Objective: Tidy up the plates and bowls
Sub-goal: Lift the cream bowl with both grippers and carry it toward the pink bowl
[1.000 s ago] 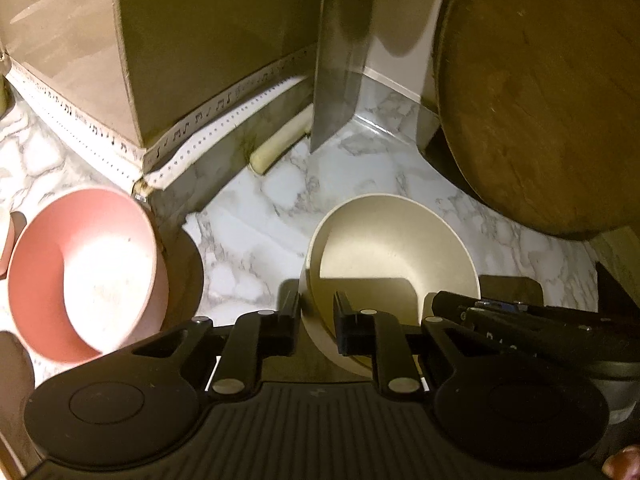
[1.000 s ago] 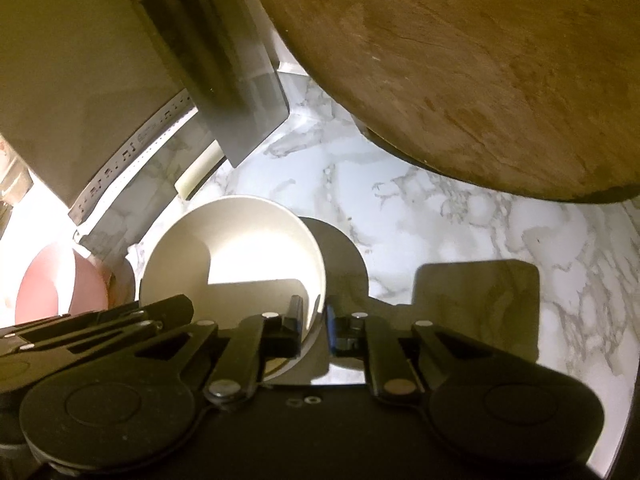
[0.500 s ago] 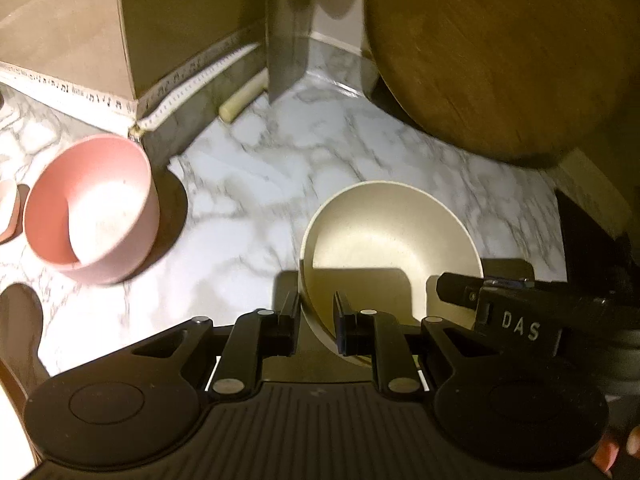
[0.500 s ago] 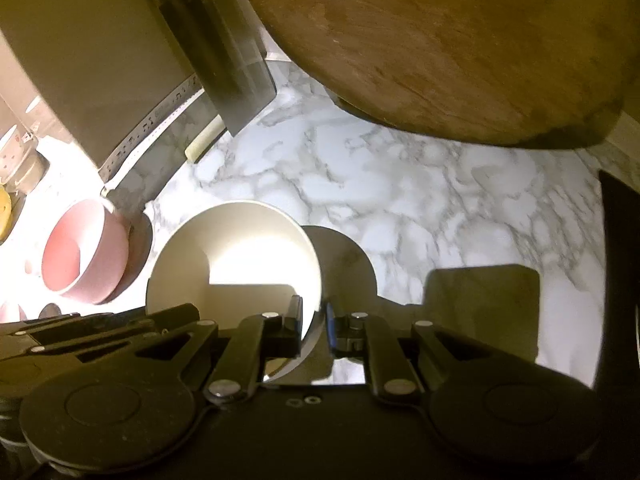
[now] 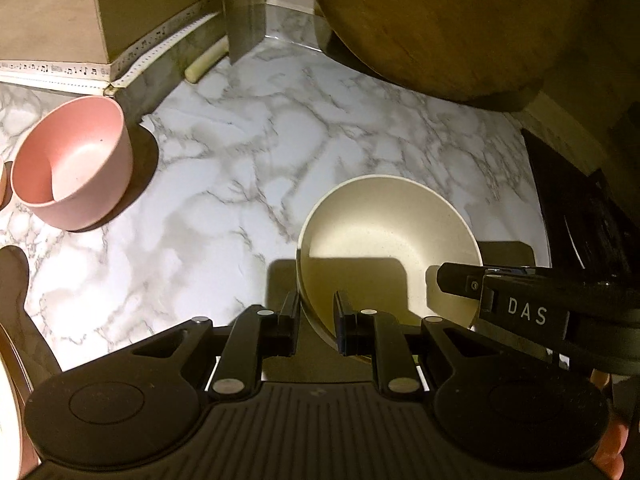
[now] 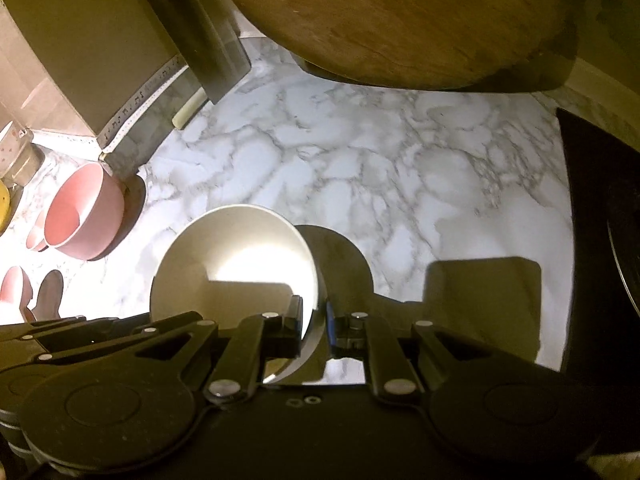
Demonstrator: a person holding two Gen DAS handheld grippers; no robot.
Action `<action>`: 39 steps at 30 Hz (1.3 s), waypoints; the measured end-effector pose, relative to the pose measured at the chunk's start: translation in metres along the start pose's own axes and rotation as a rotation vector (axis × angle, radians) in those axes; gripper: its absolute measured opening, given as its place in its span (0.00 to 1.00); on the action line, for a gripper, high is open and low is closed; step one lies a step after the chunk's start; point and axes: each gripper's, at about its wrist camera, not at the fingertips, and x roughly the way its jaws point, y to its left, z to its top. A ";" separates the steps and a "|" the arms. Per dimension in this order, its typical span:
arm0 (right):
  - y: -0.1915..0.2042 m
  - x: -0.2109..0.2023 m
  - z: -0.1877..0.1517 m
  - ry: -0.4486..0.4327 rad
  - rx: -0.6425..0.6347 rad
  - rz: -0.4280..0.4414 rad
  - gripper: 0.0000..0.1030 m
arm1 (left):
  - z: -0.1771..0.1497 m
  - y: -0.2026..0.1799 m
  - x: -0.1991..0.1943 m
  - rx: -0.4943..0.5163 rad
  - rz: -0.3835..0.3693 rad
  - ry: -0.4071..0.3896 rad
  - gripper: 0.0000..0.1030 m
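The cream bowl (image 5: 388,236) has its near rim hidden behind the left gripper (image 5: 316,320)

The white marble-veined tabletop (image 5: 248,152) lay brightly lit. A pink bowl (image 5: 74,168) stood on it at the left, close to a tan box (image 5: 48,12). A pale cylinder (image 5: 206,64) lay along the box's foot, and a big round wooden board (image 5: 460,20) stood at the back.

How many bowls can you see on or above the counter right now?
2. A cream bowl is clamped at its rim by both grippers above the marble counter; a pink bowl stands at the left. Others may be hidden beyond it.
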 end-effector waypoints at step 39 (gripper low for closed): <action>-0.018 -0.011 -0.028 -0.014 0.063 0.012 0.12 | -0.014 0.000 -0.005 0.051 -0.024 0.006 0.20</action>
